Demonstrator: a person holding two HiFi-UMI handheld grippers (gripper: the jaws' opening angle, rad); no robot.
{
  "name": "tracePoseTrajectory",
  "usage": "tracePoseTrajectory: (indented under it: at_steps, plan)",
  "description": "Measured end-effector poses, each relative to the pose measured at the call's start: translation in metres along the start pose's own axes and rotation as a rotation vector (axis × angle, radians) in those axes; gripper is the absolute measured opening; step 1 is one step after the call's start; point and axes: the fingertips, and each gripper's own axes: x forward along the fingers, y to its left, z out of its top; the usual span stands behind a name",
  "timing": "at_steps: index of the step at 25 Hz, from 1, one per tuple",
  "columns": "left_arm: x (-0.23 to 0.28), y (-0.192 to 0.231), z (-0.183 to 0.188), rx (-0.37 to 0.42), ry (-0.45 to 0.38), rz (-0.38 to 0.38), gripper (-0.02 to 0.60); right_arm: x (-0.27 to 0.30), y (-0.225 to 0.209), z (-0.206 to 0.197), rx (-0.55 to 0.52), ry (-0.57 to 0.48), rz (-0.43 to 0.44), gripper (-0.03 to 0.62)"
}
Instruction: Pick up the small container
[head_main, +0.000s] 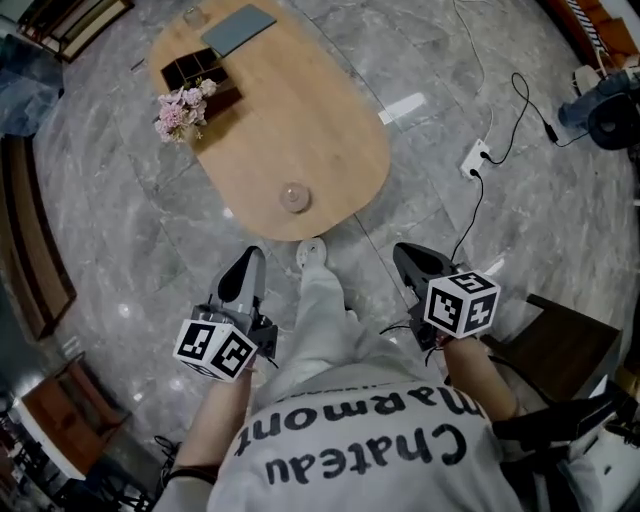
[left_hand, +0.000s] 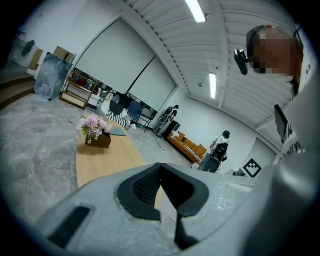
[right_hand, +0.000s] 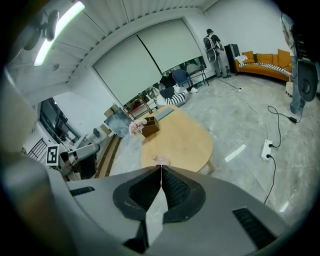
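Observation:
The small container (head_main: 294, 197), a clear round pot, stands near the close end of the oval wooden table (head_main: 330, 120). In the right gripper view the small container (right_hand: 160, 161) peeks out just past the jaw tips. Both grippers hang over the floor short of the table, apart from the container. My left gripper (head_main: 252, 256) is shut with nothing in it, and its jaws (left_hand: 160, 165) meet at the tip. My right gripper (head_main: 401, 253) is shut too, its pads (right_hand: 161, 168) closed together and empty. The left gripper view does not show the container.
At the table's far end are pink flowers in a brown box (head_main: 183, 110), a dark divided tray (head_main: 200, 68) and a grey-blue pad (head_main: 238, 30). A power strip with cables (head_main: 476, 157) lies on the marble floor. A dark chair (head_main: 560, 350) stands at right, and my shoe (head_main: 311, 252) reaches the table edge.

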Motion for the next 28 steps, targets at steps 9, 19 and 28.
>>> tracePoseTrajectory:
  at_steps: [9,19,28]
  plan:
    - [0.073,0.061,-0.046,0.035,0.099,-0.036,0.015,0.065,-0.029,-0.048,0.128,0.148,-0.026,0.012]
    - [0.125,0.112,-0.104,0.128,0.222,-0.076,0.015,0.118,-0.046,-0.076,0.178,0.24,-0.025,0.012]
    - [0.156,0.139,-0.125,0.221,0.243,-0.139,0.054,0.154,-0.075,-0.112,0.206,0.291,-0.035,0.012]
